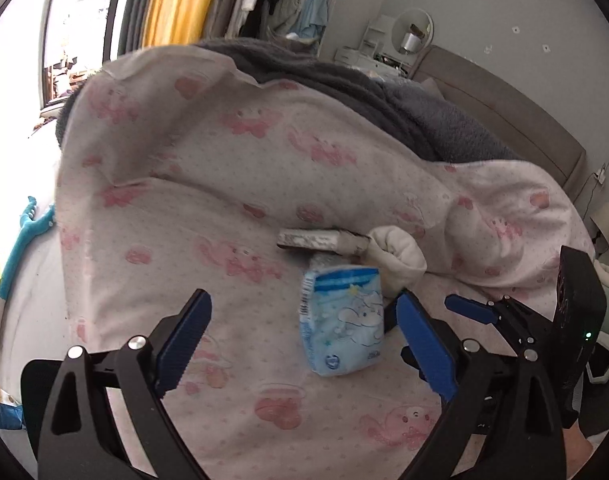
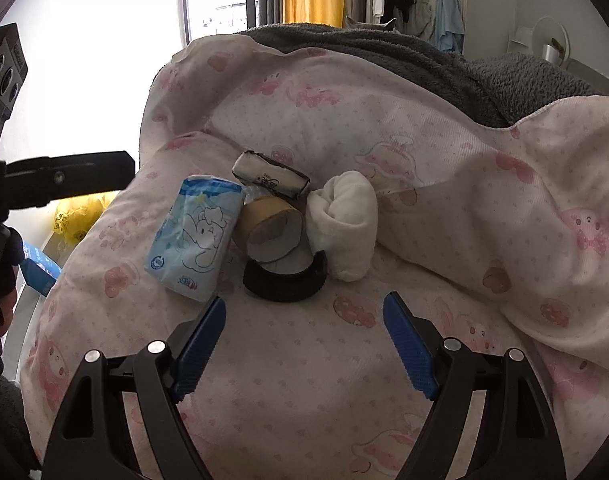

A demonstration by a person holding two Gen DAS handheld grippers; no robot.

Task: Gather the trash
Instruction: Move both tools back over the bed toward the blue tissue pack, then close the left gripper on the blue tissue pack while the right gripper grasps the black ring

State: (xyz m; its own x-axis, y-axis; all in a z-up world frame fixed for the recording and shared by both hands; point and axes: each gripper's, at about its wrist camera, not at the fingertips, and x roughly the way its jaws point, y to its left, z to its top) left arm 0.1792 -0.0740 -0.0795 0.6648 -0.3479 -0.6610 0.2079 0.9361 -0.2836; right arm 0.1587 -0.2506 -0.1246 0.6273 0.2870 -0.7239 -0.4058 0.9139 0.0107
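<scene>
Although the small heap of trash lies in plain sight on the bed, parts of it hide one another. In the left wrist view the tissue pack [image 1: 342, 320], a soft blue and white plastic pouch with a cartoon print, covers most of what lies behind it; only the flat grey end of the crushed carton [image 1: 322, 240] and the rolled white sock [image 1: 396, 254] show beyond. The right wrist view opens the pile up: the tissue pack [image 2: 194, 236] leans against a cardboard tube [image 2: 272, 228], brown outside and pale inside, and the crushed carton [image 2: 270, 180] lies just behind the tube. A black ring [image 2: 284, 280], rubbery and rough-looking, sits in front of the tube, and the tube hides its far arc. The sock [image 2: 344, 224] touches the ring's right side.

The quilt [image 2: 304, 360] is a thin, dotted fabric printed with pink figures, rumpled into folds, with a grey fleece blanket [image 2: 424, 64] beyond.

The left tongs [image 1: 304, 340] are spread wide and empty, the tissue pack lying between the ribbed blue pads without touching them. The right tongs [image 2: 304, 344] are also spread wide and empty, poised near the ring. The right tongs [image 1: 472, 312] appear at the edge of the left view, largely cut off.
</scene>
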